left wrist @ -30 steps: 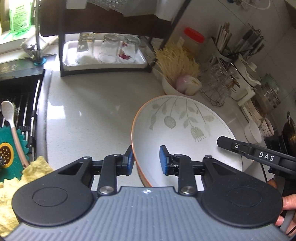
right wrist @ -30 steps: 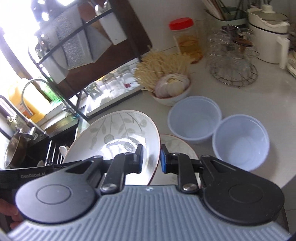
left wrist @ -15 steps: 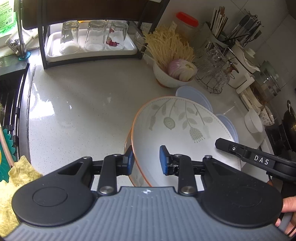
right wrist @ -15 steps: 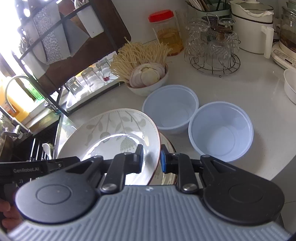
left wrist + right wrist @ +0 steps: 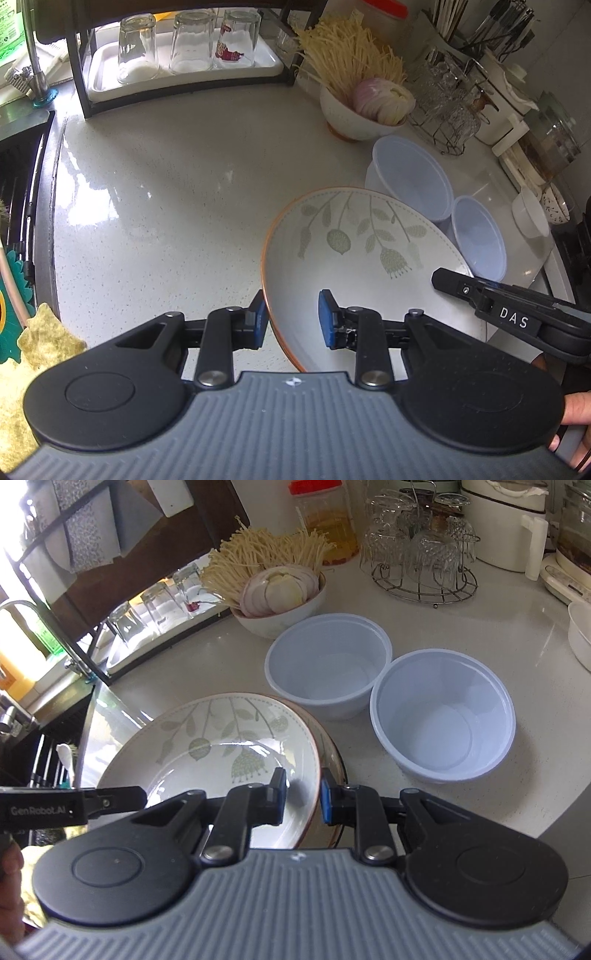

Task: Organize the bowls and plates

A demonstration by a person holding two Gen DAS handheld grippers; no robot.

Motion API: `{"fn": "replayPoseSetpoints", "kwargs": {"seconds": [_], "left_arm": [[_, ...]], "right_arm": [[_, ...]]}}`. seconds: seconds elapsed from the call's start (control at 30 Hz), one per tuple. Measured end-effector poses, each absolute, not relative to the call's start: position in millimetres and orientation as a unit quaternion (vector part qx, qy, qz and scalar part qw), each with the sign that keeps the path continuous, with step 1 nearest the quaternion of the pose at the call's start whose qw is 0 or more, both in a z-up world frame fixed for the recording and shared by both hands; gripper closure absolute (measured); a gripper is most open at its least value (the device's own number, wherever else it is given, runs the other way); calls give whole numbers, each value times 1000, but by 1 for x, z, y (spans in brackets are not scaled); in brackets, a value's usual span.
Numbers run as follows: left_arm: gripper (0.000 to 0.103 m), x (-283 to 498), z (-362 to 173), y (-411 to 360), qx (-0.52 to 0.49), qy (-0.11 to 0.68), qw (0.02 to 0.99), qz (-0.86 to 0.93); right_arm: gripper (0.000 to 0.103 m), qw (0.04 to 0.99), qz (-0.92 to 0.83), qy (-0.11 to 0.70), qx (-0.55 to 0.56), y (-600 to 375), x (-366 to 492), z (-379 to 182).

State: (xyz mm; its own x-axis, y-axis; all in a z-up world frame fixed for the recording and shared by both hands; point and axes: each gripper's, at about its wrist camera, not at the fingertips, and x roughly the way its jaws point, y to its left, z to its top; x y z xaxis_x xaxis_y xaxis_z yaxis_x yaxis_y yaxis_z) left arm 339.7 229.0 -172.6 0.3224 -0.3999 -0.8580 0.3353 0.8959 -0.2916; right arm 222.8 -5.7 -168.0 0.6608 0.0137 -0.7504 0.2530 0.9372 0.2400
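A white deep plate [image 5: 351, 266] with a leaf pattern and an orange rim hangs tilted just above the counter, held from both sides. My left gripper [image 5: 293, 319] is shut on its left rim. My right gripper [image 5: 303, 795] is shut on its right rim, and one of its fingers [image 5: 448, 280] shows across the plate in the left wrist view. Under the held plate [image 5: 221, 753] lies a second plate [image 5: 330, 742] of the same kind, with only its right edge showing. Two pale blue plastic bowls [image 5: 328, 664] [image 5: 443, 716] stand upright and empty just beyond.
A bowl of enoki mushrooms and sliced onion [image 5: 369, 107] stands behind the blue bowls. A wire rack of glasses [image 5: 417, 554] is at the back right. A tray of upturned glasses [image 5: 184, 48] sits under a shelf. The sink [image 5: 22, 184] lies left.
Both grippers have come down with the plate held between them, lowering it over the second plate. The blue bowls have come into full view.
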Motion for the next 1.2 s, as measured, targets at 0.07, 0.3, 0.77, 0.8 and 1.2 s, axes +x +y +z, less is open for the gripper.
{"fn": "replayPoseSetpoints", "kwargs": {"seconds": [0.07,0.3,0.77,0.8,1.2], "left_arm": [[70,341,-175,228,-26,537,812,-228],[70,347,-180,228,-18,544,806,-232],[70,350,-185,229,-33,550,801,-235],[70,350,-185,230,-36,553,799,-235],[65,339,-171,239,-58,543,805,-232]], "right_arm": [[81,898,-70,405,159,-4,223,-169],[81,894,-85,411,156,0,226,-172],[81,890,-92,416,162,0,226,-174],[81,889,-91,416,166,-1,226,-174],[78,878,-94,422,205,-9,223,-171]]}}
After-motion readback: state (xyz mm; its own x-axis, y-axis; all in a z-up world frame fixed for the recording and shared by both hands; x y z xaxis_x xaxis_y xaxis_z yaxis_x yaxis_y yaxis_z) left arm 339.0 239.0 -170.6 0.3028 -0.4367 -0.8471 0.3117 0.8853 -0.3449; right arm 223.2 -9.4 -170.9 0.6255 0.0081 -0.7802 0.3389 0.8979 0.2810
